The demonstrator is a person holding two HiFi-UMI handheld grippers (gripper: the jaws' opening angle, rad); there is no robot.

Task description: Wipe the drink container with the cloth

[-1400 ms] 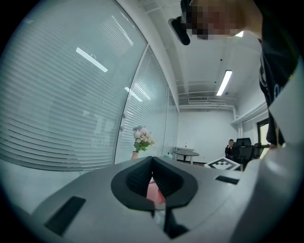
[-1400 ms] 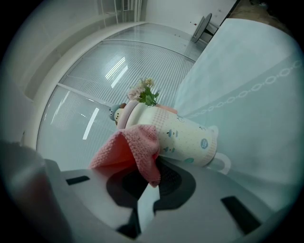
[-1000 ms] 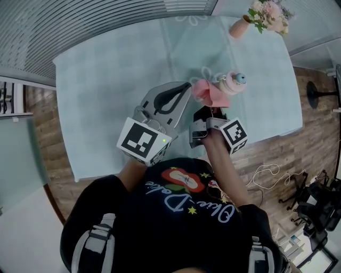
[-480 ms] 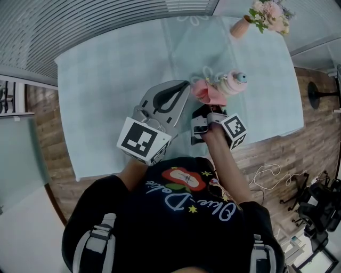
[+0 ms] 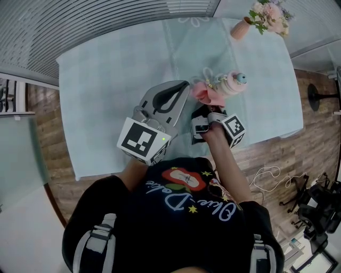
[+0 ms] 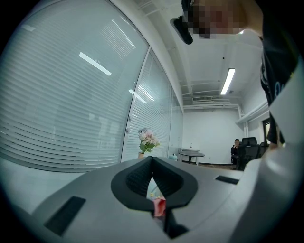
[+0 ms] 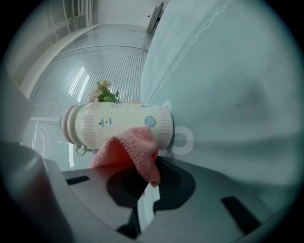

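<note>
The drink container (image 5: 231, 83), a cream cylinder with pink checks and a white lid, lies on its side on the pale teal tablecloth (image 5: 106, 80). In the right gripper view the container (image 7: 121, 124) stretches across just beyond the jaws. A pink cloth (image 5: 204, 93) lies against its near side. My right gripper (image 5: 205, 110) is shut on the pink cloth (image 7: 135, 149), which drapes from the jaw tips onto the container. My left gripper (image 5: 185, 86) hovers beside the cloth, to its left, shut and empty; its jaw tips (image 6: 152, 159) point toward the window.
A vase of flowers (image 5: 265, 14) stands at the table's far right corner. The table's near edge (image 5: 266, 136) runs just behind my right gripper, with wooden floor, cables and a stand base (image 5: 318, 96) beyond. A person sits far across the room (image 6: 235, 148).
My right gripper has edged a little forward toward the container with the cloth. The left gripper has stayed in place.
</note>
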